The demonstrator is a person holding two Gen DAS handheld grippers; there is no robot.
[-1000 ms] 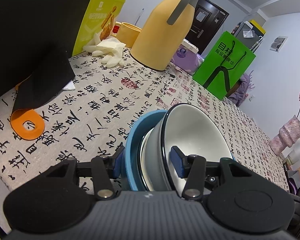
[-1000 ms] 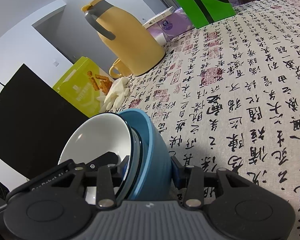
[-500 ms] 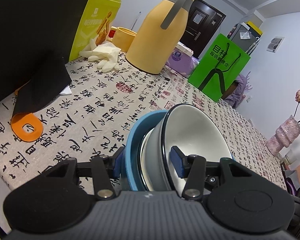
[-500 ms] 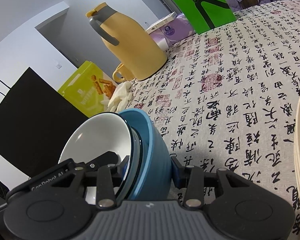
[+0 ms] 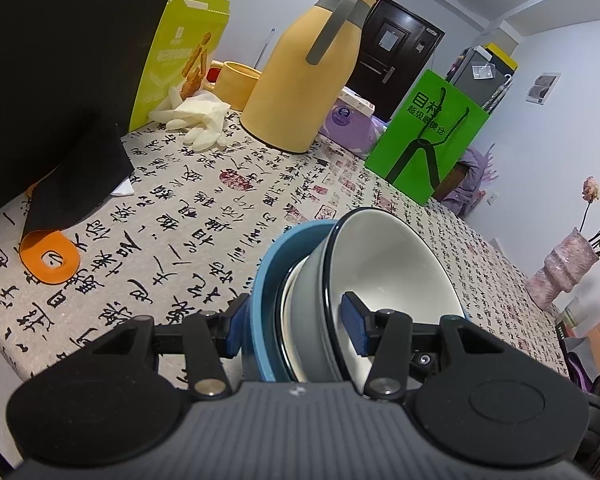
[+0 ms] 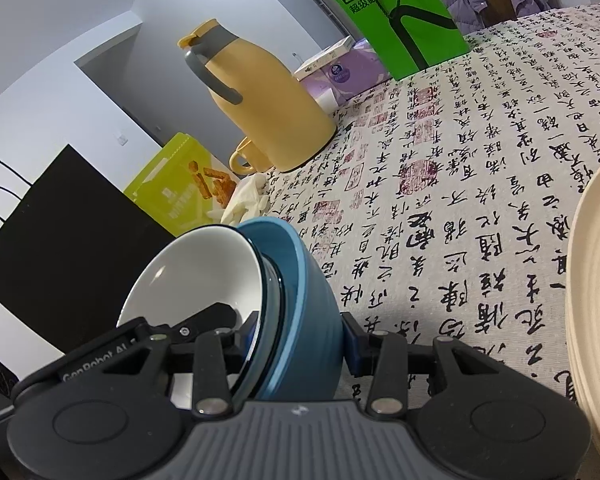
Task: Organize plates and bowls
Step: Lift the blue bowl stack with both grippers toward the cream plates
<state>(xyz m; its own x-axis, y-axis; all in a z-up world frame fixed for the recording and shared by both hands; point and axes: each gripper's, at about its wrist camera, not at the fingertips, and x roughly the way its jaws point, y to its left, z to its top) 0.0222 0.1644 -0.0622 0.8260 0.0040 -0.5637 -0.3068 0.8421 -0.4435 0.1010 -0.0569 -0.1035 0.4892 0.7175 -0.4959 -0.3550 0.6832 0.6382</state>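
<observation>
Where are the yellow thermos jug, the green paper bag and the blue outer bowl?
yellow thermos jug point(image 5: 300, 92), left wrist view, its body.
green paper bag point(image 5: 428, 136), left wrist view, front face.
blue outer bowl point(image 6: 312, 300), right wrist view, outer wall.

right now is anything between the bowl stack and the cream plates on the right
Nothing visible. The bowls are clamped by both grippers, left and right, and only bare tablecloth lies between them and the plates. The kettle and bag stand farther back.

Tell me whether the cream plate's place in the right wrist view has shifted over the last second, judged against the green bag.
Yes. The cream plate now fills far more of the right edge, and the green bag sits further right: the camera has swung that way.
</observation>
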